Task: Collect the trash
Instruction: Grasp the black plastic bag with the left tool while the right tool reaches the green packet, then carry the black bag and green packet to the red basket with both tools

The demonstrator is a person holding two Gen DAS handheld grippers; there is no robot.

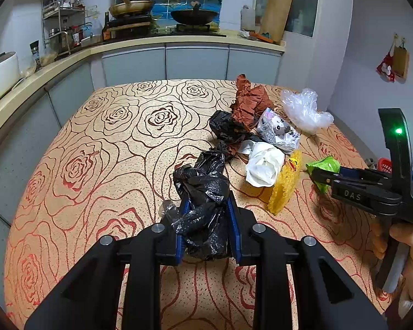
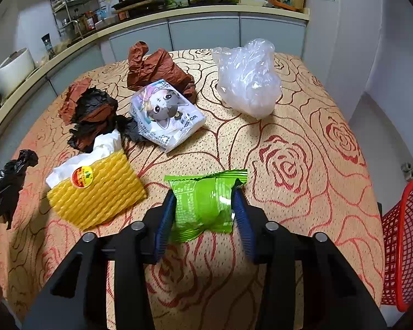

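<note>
A table covered in a tan cloth [image 1: 118, 143] printed with red rose outlines filled the middle of both views, with a curved kitchen counter [image 1: 68, 60] across the upper left, pans on the stove behind it and grey cabinet doors below. A red mesh basket [image 2: 402, 247] stood at the right edge of the right wrist view, beside the table.

In the left wrist view the left gripper [image 1: 208, 206] sat at lower centre, its blue-padded jaws closed partway onto a crumpled black plastic bag [image 1: 203, 192] that bulged up between them. The right gripper [image 2: 205, 209], at lower centre of its own view, had its jaws pressed against both sides of a green snack wrapper [image 2: 203, 200]; from the left wrist view it appeared at the right edge, held in a hand [image 1: 407, 253].

The other trash lay above the grippers in frame: a yellow foam net [image 2: 96, 192] touching a white crumpled tissue [image 2: 102, 148], a cartoon-cat packet [image 2: 168, 115], brown paper [image 2: 157, 68], black-and-brown scraps [image 2: 93, 112], and a clear plastic bag [image 2: 247, 82] apart at upper right.
</note>
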